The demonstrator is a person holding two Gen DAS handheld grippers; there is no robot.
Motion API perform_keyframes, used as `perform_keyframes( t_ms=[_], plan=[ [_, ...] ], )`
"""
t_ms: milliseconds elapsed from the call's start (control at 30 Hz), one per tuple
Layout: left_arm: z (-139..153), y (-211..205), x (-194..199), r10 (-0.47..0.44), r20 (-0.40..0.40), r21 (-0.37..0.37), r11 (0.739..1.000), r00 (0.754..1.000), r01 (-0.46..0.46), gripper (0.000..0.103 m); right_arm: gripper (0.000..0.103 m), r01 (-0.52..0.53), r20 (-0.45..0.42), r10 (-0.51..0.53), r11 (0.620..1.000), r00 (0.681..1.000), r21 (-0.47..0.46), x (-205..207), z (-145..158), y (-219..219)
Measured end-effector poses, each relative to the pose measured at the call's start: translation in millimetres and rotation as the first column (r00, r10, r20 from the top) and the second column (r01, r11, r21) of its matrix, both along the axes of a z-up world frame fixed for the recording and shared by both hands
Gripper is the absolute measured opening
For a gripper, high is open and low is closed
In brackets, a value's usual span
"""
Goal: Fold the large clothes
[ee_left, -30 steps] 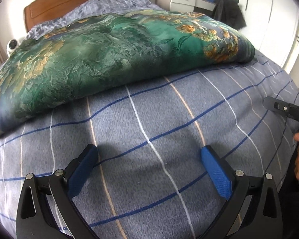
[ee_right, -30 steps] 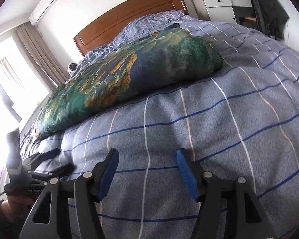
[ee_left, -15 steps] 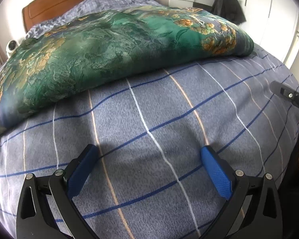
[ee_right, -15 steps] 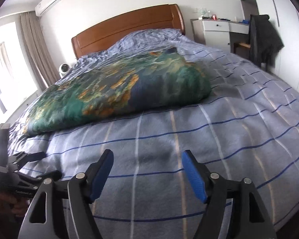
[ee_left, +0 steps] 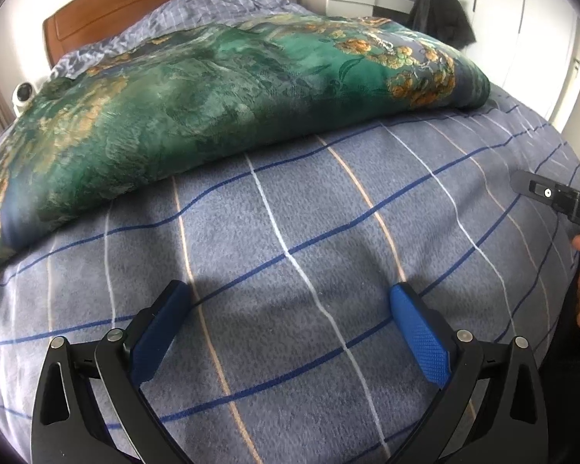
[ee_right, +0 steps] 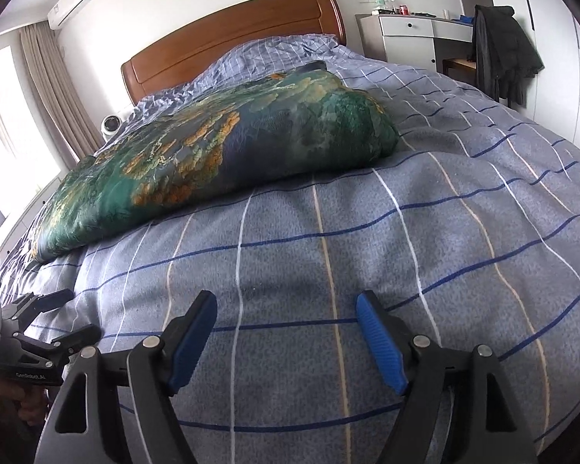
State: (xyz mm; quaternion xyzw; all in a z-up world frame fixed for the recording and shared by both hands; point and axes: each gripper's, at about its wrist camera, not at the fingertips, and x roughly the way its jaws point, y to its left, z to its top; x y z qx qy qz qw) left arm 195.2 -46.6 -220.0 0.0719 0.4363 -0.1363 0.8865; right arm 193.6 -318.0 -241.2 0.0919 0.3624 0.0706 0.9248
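Bed (ee_right: 425, 239): checked blue cover
Blanket (ee_left: 212, 116): green floral, folded, well beyond both claws
Left claw (ee_left: 288, 309): spread, empty
Right claw (ee_right: 286, 321): just widened, empty

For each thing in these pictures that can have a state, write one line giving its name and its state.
Green floral quilt: folded into a bundle, lying on the bed.
Checked bed cover: spread flat.
Left gripper: open, empty.
Right gripper: open, empty, jaws just widened.
Dresser drawers: shut.
Curtain: drawn aside.

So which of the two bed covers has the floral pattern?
The green cover, bundled thick near the headboard, with orange flowers. The grey-blue cover under it is spread flat and only has a grid of stripes.
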Motion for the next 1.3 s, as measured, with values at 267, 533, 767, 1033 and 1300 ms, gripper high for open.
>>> perform_keyframes(
  t_ms=[267, 533, 767, 1033, 1300],
  plan=[
    [54.9, -2.3, -25.6, -0.061, 0.149, -0.072, 0.995, 0.987, 0.072, 0.102, 0.08, 0.083, -0.054, -0.072, 0.97, 0.996, 0.229, 30.7, 36.6, -36.2],
    [87.8, -28.4, 49.6, -0.1, 0.169, -0.068, 0.991, 0.981, 0.113, 0.102, 0.082, 0.222, -0.194, -0.137, 0.815, 0.971, 0.535, 109.1, 16.3, -76.9],
    [92.4, -11.5, 60.0, -0.084, 0.074, -0.084, 0.992, 0.994, 0.09, 0.102, 0.056, 0.32, -0.233, -0.223, 0.729, 0.947, 0.605, 148.4, -0.7, -89.9],
    [172.0, -21.5, 110.3, -0.207, 0.001, -0.265, 0.943, 0.978, 0.2, 0.102, 0.032, 0.086, 0.142, -0.121, 0.968, 0.982, 0.234, 97.8, 99.0, -17.4],
    [216.5, -32.3, 167.0, -0.268, -0.159, -0.412, 0.892, 0.95, 0.183, 0.102, 0.032, -0.169, 0.382, 0.259, 0.952, 0.887, -0.254, 44.4, 167.6, 126.4]
  ],
)
